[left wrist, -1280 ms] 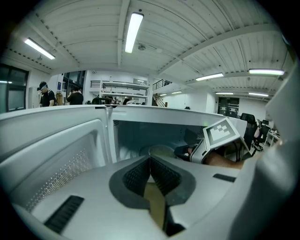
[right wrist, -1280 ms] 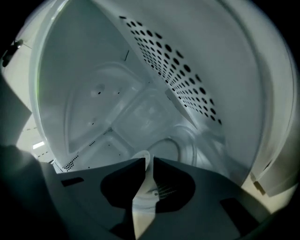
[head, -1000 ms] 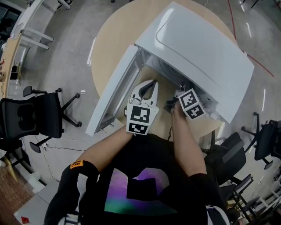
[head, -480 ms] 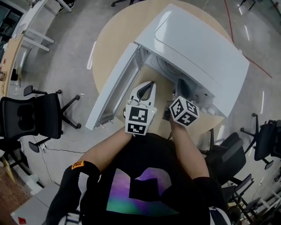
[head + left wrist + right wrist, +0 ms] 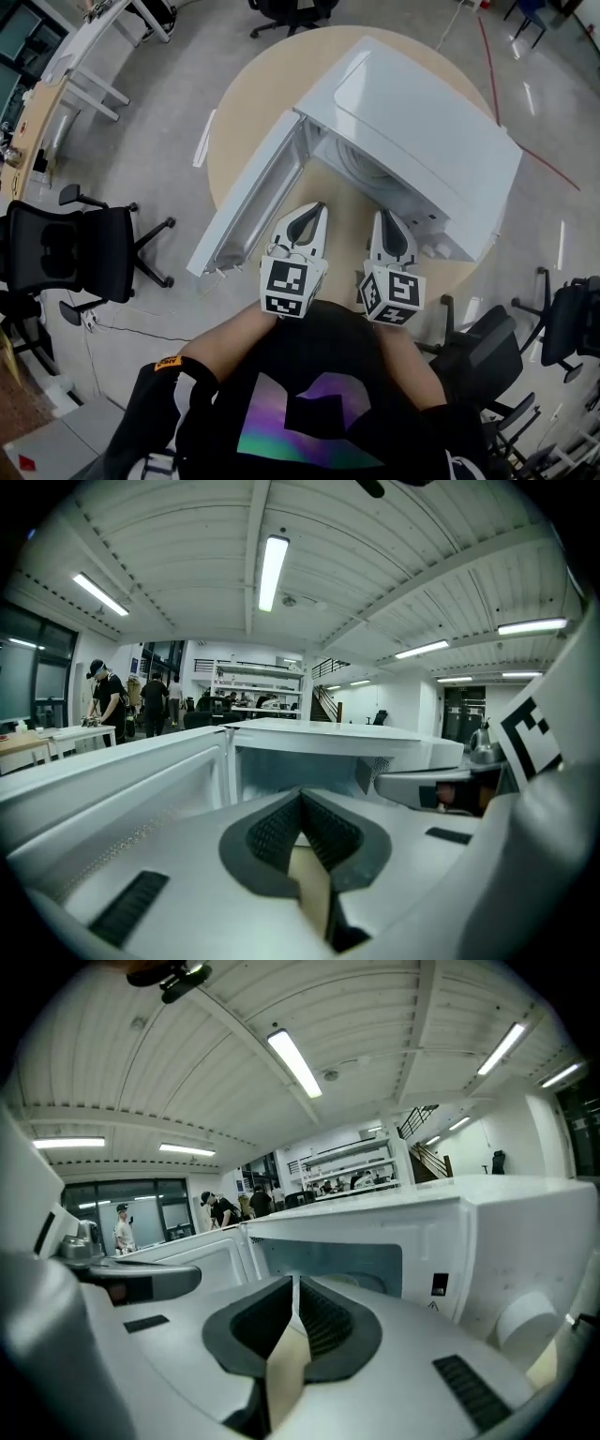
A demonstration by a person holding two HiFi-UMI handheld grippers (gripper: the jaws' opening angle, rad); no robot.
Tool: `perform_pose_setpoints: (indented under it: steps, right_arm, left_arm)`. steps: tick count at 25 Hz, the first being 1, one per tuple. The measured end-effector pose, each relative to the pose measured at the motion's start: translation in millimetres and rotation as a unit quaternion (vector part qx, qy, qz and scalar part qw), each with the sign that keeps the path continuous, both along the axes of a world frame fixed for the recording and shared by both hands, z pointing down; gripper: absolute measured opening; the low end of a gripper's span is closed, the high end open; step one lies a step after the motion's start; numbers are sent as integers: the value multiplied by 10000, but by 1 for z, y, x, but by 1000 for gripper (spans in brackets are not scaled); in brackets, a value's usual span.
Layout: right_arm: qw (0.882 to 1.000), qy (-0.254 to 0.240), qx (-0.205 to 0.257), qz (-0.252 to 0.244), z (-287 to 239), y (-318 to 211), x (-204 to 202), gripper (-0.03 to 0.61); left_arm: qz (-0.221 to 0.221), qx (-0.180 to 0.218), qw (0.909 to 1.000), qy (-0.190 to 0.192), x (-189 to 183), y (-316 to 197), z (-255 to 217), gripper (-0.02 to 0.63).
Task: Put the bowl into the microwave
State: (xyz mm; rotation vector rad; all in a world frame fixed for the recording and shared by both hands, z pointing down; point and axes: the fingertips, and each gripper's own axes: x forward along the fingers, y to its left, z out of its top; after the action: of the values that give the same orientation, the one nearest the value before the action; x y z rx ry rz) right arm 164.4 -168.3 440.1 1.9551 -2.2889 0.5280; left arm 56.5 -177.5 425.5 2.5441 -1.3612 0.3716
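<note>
Open-plan workshop, concrete floor. A round wooden table (image 5: 253, 84) carries a white microwave (image 5: 422, 141) with its door (image 5: 248, 202) swung open. The bowl (image 5: 361, 1283) sits inside the cavity, straight ahead of the right gripper (image 5: 386, 217); only its pale rim shows. The left gripper (image 5: 312, 211) is alongside, with the door on its left. Both grippers have their jaws pressed together, with nothing between them.
</note>
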Motion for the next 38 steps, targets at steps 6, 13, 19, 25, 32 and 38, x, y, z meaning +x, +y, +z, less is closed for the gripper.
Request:
perform_pose_setpoints:
  steps: [6,13,19,25,32,38]
  right_arm:
    - [9987,313,225,-327,-23,21,-3,38]
    - [9978,387,276,-457,-31,46,9,38]
    - [9952,528,428,-700,-45,61,4,37]
    - [9931,540,583,-864,-62,75,-9,37]
    - [9948,468,636,-636,-73,89,-18,37]
    - [9966,427,486,-513,-72,111,-50,28]
  left_arm:
    - [-63,217,9995,212,3,23,-23,46]
    - [40,338,9990,283,21,52,-32,46]
    - [-53,481,9985,274,21,65,-40,46]
    - [-124,588,9979,233,13,78,-48,46]
    - [-11,741,9972,137,-5,89,-62,46]
    - [170,772,9968,98,-38,110,-68,46]
